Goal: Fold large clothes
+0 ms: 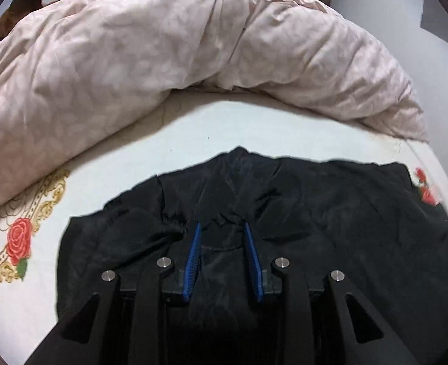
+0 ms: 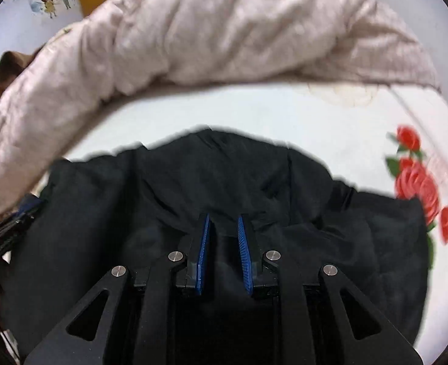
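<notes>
A large black garment (image 1: 315, 213) lies spread over the white bed sheet (image 1: 193, 127). It fills the lower half of both wrist views. My left gripper (image 1: 222, 228) is shut on a bunched fold of the fabric, which gathers into creases between the blue pads (image 1: 193, 258). My right gripper (image 2: 224, 219) is likewise shut on a fold of the black garment (image 2: 330, 228), its blue pads (image 2: 243, 252) standing close together with cloth between them. The blurred left gripper (image 2: 26, 206) shows at the left edge of the right wrist view, beside the garment.
A crumpled pale pink duvet (image 1: 163, 45) is heaped along the far side of the bed. The sheet carries red rose prints (image 2: 418, 176) and gold ornament (image 1: 41, 200). A strip of bare sheet separates the garment from the duvet. A brown cloth (image 2: 8, 64) lies far left.
</notes>
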The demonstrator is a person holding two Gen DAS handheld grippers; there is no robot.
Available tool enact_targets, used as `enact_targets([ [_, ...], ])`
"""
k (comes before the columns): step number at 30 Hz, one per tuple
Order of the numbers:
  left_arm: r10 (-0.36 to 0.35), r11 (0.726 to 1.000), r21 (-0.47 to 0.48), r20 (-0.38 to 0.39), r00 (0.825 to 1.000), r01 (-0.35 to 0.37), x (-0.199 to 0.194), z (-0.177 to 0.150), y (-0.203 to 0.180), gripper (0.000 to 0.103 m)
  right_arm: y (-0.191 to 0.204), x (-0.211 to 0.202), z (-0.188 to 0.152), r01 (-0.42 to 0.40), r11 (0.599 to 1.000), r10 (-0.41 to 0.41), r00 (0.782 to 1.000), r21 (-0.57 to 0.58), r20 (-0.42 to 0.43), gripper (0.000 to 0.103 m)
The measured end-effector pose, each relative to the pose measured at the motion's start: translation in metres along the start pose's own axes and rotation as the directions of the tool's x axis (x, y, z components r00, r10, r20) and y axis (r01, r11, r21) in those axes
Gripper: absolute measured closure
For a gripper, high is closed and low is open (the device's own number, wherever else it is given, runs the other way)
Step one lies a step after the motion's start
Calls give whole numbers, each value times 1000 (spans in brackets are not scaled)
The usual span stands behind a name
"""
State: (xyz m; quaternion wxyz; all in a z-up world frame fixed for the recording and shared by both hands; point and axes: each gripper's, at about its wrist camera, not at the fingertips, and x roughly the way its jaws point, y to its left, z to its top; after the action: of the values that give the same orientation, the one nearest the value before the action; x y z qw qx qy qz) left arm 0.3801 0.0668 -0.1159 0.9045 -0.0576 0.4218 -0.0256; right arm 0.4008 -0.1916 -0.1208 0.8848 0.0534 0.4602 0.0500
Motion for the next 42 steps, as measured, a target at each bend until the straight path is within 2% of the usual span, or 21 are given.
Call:
enact_targets([
  [2, 12, 1000, 21, 28, 1000, -12, -1, -5, -5, 72, -10, 3, -8, -29, 999, 28, 999, 15, 21, 84],
  [4, 8, 1000, 17, 22, 1000, -9, -1, -2, -5, 72, -13, 3, -8, -38, 999, 37, 999, 22, 16, 84],
  [6, 10, 1000, 18, 5, 1000, -10, -10, 4, -5, 72, -10, -2, -2, -12, 1000, 12, 1000, 11, 1, 84],
  [8, -1, 1000, 20, 38, 999, 1, -31, 8, -6, 72, -4, -28, 1, 19, 999, -17, 998, -32, 65, 84],
  [10, -37, 999, 19, 96, 995, 35, -60, 7, -9, 72, 1, -69, -2, -17, 998, 26, 987, -59, 161, 82],
  [12, -98, 995, 16, 129, 987, 97, -88, 0, -14, 72, 3, -95, -12, -58, 995, 74, 976, -85, 206, 82],
  [14, -151, 988, 31, 126, 980, 149, -105, -13, -28, 72, 11, -106, -25, -99, 988, 122, 969, -115, 215, 82],
  [15, -169, 985, 45, 113, 979, 165, -107, -22, -35, 72, 20, -106, -37, -122, 983, 148, 970, -140, 195, 82],
  [17, -167, 985, 57, 51, 985, 165, -94, -39, -46, 72, 30, -89, -51, -118, 979, 141, 980, -163, 139, 82],
  [19, -158, 987, 24, -11, 987, 158, -70, -56, -45, 70, 22, -58, -65, -97, 986, 106, 992, -137, 62, 82],
  [20, -152, 988, 14, -16, 988, 152, -63, -61, -45, 70, 16, -46, -69, -100, 987, 106, 994, -122, 41, 83],
  [22, -128, 992, 12, -2, 992, 128, -56, -64, -48, 70, 10, -32, -75, -114, 987, 120, 992, -113, 45, 83],
  [26, -106, 994, 14, -29, 994, 107, -63, -56, -54, 70, 22, -35, -71, -59, 988, 63, 998, -142, 28, 83],
  [30, -128, 991, 34, 16, 992, 127, -110, -63, -54, 71, 36, -86, -76, -70, 987, 84, 992, -147, 92, 81],
  [32, -145, 988, 45, 2, 989, 145, -118, -76, -57, 71, 40, -98, -89, -80, 987, 95, 990, -139, 105, 81],
  [36, -115, 991, 57, -77, 990, 120, -87, -96, -65, 70, 38, -58, -112, -72, 990, 72, 997, -124, -11, 81],
  [39, -74, 991, 107, -66, 995, 81, -76, -100, -74, 70, 35, -38, -114, -70, 991, 68, 997, -116, -20, 81],
  [42, -69, 990, 120, -60, 996, 76, -70, -101, -77, 70, 32, -30, -111, -83, 992, 81, 996, -94, -25, 81],
])
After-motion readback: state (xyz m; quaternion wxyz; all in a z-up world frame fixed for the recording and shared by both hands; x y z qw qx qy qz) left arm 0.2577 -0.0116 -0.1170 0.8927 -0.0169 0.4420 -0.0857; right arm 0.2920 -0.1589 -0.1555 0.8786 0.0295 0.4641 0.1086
